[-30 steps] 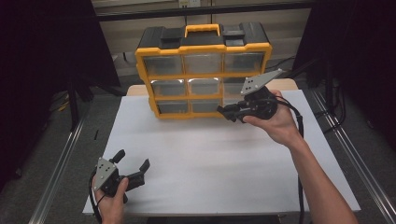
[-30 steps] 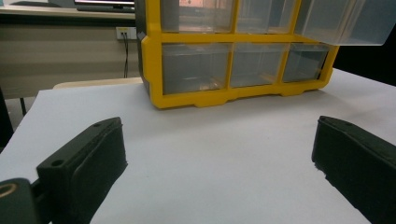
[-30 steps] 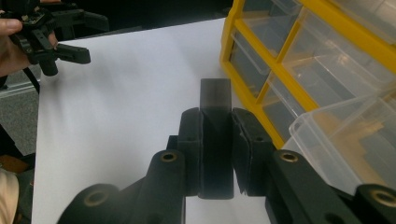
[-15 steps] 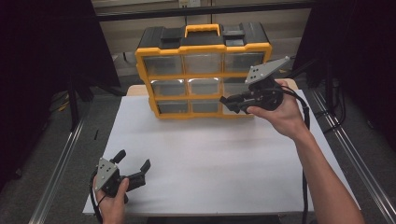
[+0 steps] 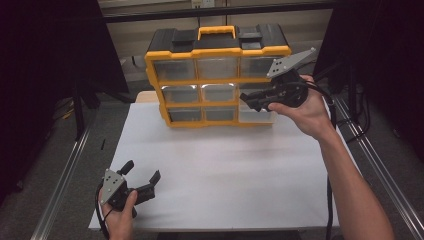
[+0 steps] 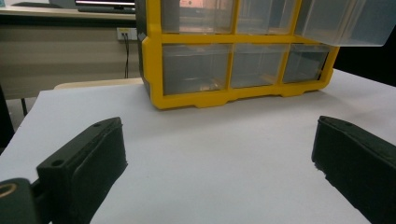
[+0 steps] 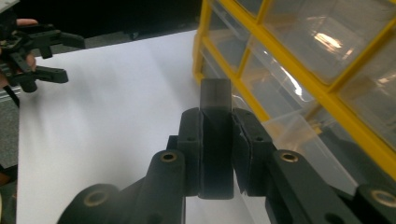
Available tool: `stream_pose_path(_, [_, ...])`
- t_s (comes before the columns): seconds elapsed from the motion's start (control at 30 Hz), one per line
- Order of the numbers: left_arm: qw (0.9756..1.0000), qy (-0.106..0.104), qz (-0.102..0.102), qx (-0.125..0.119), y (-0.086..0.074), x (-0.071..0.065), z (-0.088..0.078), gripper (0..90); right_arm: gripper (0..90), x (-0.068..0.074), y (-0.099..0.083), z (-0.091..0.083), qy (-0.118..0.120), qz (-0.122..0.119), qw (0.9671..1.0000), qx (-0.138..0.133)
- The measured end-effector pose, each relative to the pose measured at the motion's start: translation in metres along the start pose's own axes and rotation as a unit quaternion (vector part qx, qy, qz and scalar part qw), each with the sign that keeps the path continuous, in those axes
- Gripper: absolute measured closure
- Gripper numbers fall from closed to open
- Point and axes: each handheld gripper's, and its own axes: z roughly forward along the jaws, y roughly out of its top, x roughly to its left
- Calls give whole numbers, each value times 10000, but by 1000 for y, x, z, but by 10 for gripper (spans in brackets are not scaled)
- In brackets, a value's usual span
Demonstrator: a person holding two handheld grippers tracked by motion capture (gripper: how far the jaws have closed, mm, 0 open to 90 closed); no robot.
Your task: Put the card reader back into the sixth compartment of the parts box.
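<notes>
Nine drawers (image 5: 217,93), two tongs (image 5: 251,99)

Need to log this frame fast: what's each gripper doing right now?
Left gripper: open, holding nothing, low over the white table.
Right gripper: shut on a small dark block.

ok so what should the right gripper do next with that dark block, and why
Probably carry the dark block over the pulled-out clear drawer at the organizer's bottom right and lower it in. The right gripper is shut on the block, raised beside the cabinet front, and that drawer juts out, apparently empty. The left gripper rests open near the table's front edge.
</notes>
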Motion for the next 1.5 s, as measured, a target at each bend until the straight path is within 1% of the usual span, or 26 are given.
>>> stream_pose_path(0.03, [10000, -1, -24, -8, 0, 0, 0, 29, 738, -1, 1, -1, -6, 24, 10000, -21])
stream_pose_path(0.13, [10000, 6, -29, 4, 0, 0, 1, 34, 738, -2, 4, -3, -31, -26, 10000, 8])
stream_pose_path(0.23, [10000, 18, 13, -3, 0, 0, 0, 33, 738, -2, 6, -2, -85, -40, 9999, 70])
stream_pose_path(0.4, [10000, 16, -4, 6, 0, 1, 0, 33, 738, -9, 9, -2, -181, 21, 9996, 226])
stream_pose_path(0.53, [10000, -8, -10, 3, 0, 0, 1, 33, 738, -17, 12, -4, -242, 99, 9994, 236])
stream_pose_path(0.7, [10000, -6, -5, 12, 0, 1, 1, 33, 738, -21, 15, -5, -291, 116, 9991, 302])
stream_pose_path(0.97, [10000, -7, -3, 8, 0, 1, 1, 33, 738, -32, 15, 1, -350, 218, 9979, 504])
stream_pose_path(1.13, [10000, 2, -3, 2, 0, 1, 1, 33, 738, -38, 17, 2, -389, 285, 9972, 574])
stream_pose_path(1.27, [10000, -14, -21, -7, 0, 0, 1, 33, 738, -41, 19, 5, -373, 291, 9969, 633])
stream_pose_path(1.37, [10000, -7, 3, -3, 0, 1, 0, 33, 738, -43, 19, 8, -388, 276, 9961, 741])
stream_pose_path(1.47, [10000, -44, -38, 15, 0, 1, 0, 33, 738, -43, 18, 12, -359, 256, 9958, 803])
stream_pose_path(1.5, [10000, -39, -47, -12, 0, 0, 0, 32, 738, -44, 18, 13, -360, 255, 9956, 831])
